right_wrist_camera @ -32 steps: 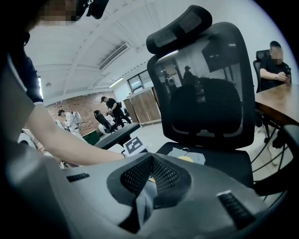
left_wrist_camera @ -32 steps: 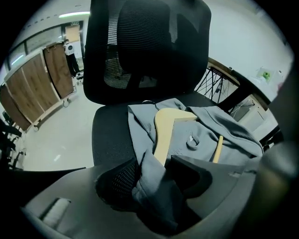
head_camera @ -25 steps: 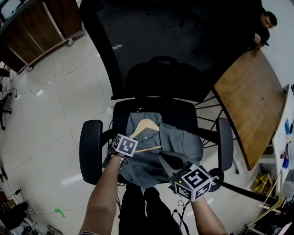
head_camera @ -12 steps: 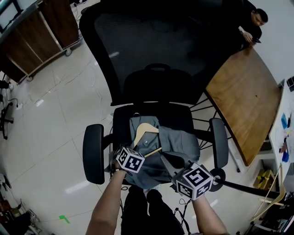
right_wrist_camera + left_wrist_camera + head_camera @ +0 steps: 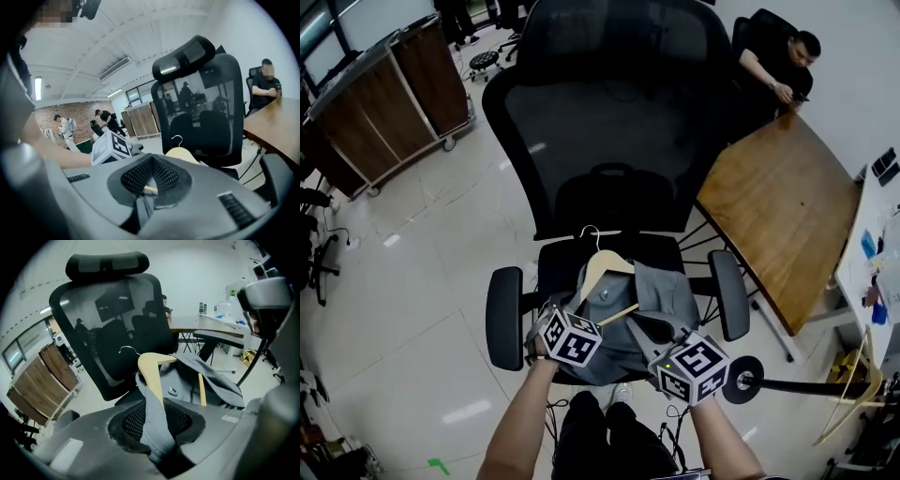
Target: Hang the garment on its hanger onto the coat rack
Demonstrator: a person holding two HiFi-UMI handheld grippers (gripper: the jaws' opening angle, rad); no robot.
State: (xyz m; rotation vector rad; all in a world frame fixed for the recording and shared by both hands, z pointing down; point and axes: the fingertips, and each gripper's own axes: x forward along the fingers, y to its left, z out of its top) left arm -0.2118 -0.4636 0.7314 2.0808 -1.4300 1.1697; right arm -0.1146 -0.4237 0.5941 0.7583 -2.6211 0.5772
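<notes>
Head view: garment over office chair seat, pale tiled floor.

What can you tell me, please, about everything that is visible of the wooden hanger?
The hanger is pale, smooth wood with a thin metal hook at the top and a straight lower bar. A grey garment drapes over it, leaving its peak bare. It is tilted over the office chair's seat, hook toward the backrest. The left gripper, whose jaws have just been closing, clamps one cloth-covered arm; the right gripper pinches cloth and a sliver of wood.
</notes>
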